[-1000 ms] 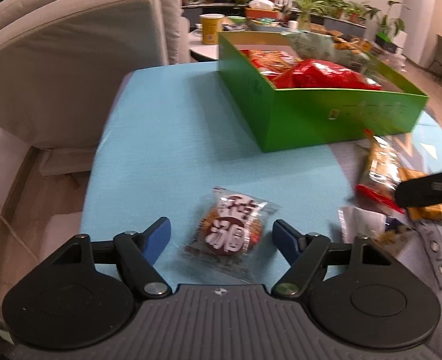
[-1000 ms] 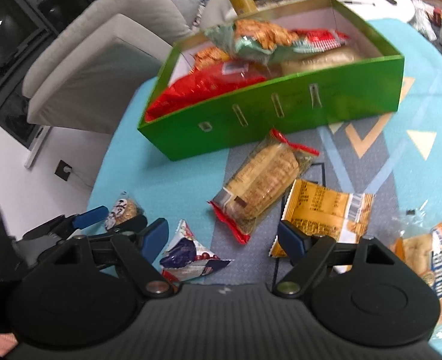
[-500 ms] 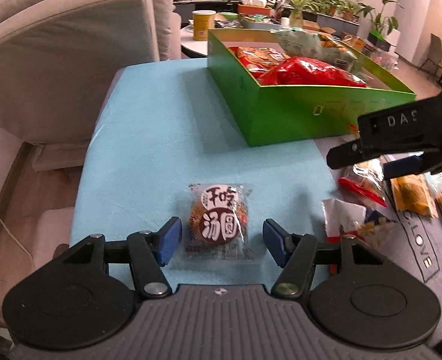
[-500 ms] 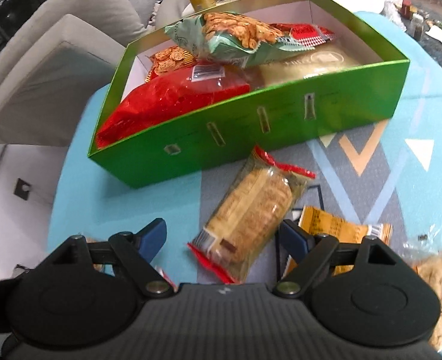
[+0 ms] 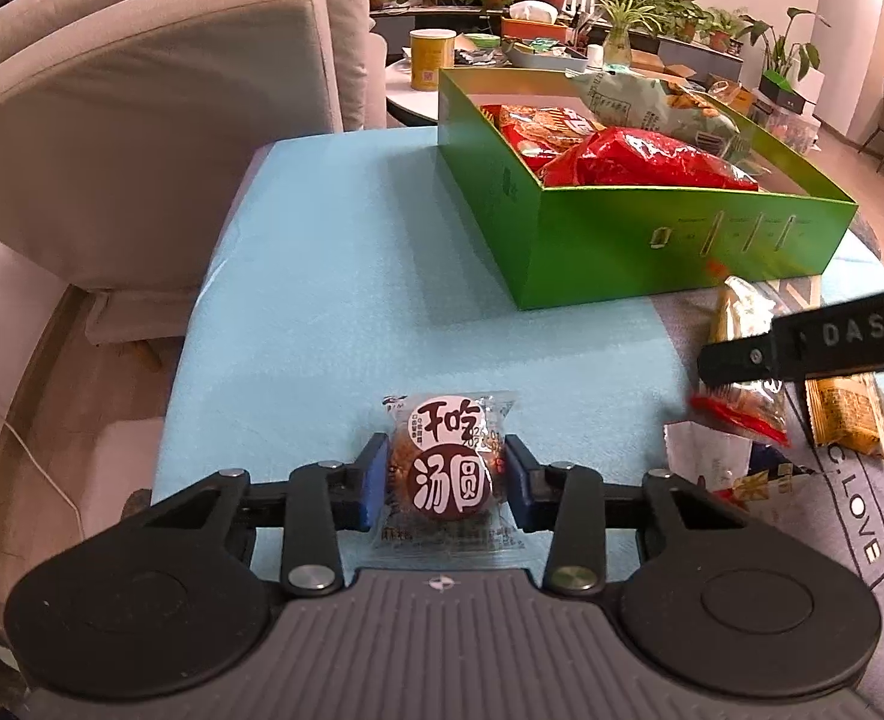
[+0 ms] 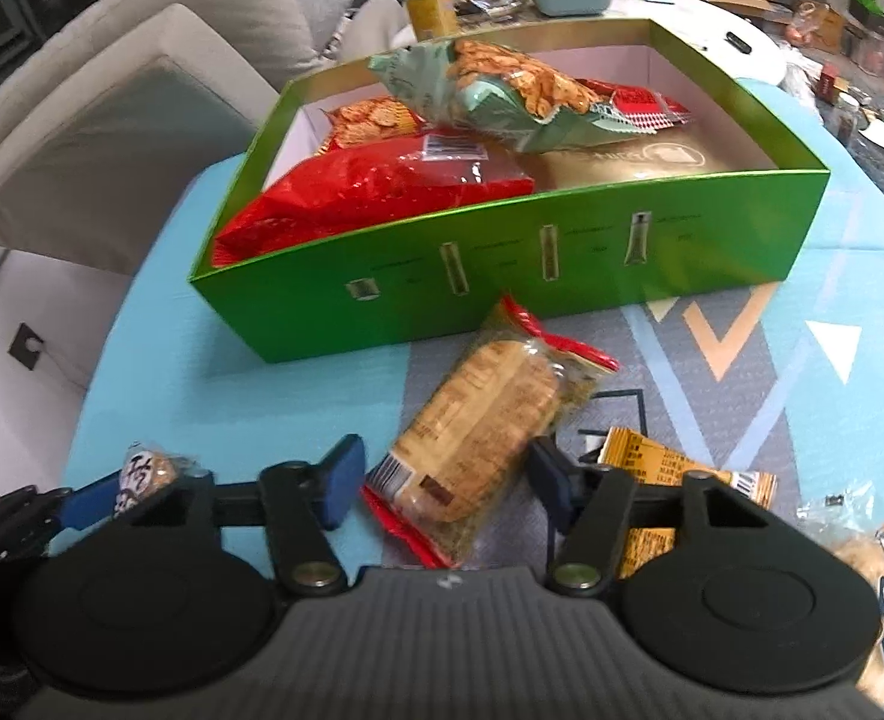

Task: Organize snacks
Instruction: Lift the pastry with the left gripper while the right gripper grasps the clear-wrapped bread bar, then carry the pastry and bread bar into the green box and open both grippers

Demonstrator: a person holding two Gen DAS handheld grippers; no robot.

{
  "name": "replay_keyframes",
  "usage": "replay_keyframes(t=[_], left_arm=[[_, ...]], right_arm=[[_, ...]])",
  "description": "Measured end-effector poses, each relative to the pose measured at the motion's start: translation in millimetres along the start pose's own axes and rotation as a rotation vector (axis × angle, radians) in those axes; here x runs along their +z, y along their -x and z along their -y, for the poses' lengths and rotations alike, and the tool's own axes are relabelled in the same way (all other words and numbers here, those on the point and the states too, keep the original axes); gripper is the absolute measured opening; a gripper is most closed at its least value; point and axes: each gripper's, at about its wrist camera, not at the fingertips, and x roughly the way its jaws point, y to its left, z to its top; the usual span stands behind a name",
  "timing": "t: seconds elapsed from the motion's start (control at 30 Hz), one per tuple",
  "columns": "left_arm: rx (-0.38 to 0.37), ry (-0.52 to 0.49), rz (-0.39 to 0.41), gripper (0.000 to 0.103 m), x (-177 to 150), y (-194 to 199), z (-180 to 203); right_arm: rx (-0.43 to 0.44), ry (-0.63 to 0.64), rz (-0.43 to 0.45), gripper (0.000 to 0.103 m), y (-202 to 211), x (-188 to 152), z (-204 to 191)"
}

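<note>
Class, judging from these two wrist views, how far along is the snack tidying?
Done: several bags already lie in the green box. In hand: the left tongs are shut on a round cake packet; the right tongs are closing around a cracker pack. Left: an orange packet and other packets on the cloth.

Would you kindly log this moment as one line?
left gripper: shut on round snack | right gripper: jaws closing around cracker pack | green box: part-filled

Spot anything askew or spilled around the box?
No spill. The pale green cracker bag lies tilted across the other packs, poking above the green box rim. Loose snacks lie scattered in front.
</note>
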Motion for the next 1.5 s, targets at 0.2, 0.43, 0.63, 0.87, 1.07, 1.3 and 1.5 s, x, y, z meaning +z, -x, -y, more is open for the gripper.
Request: replay_keyframes(t=[0.2,0.43,0.63,0.87,1.07,1.3,1.5], left_arm=[[-0.009,-0.007,-0.001,0.036,1,6,7],[-0.01,-0.026,0.021,0.036,6,16,17],[-0.02,-0.047,0.042,0.036,14,24,27],[-0.007,-0.056,0.046,0.036,16,26,32],[0.007,-0.054,0.039,0.036,17,24,31],[0.024,-0.039,0.043,0.036,16,25,27],[0.03,-0.026,0.066,0.036,20,30,25]], right_arm=[[0.051,0.002,0.012,0.064,15,-8,8],[0.097,0.034,0.067,0.064,40,-13,9],[0.145,0.05,0.12,0.064,63,-10,14],[0.147,-0.043,0.078,0.073,51,-4,33],[0.102,-0.062,-0.002,0.084,30,-9,24],[-0.013,-0.04,-0.011,0.083,4,-8,2],[0.05,0.01,0.028,0.063,14,-14,6]])
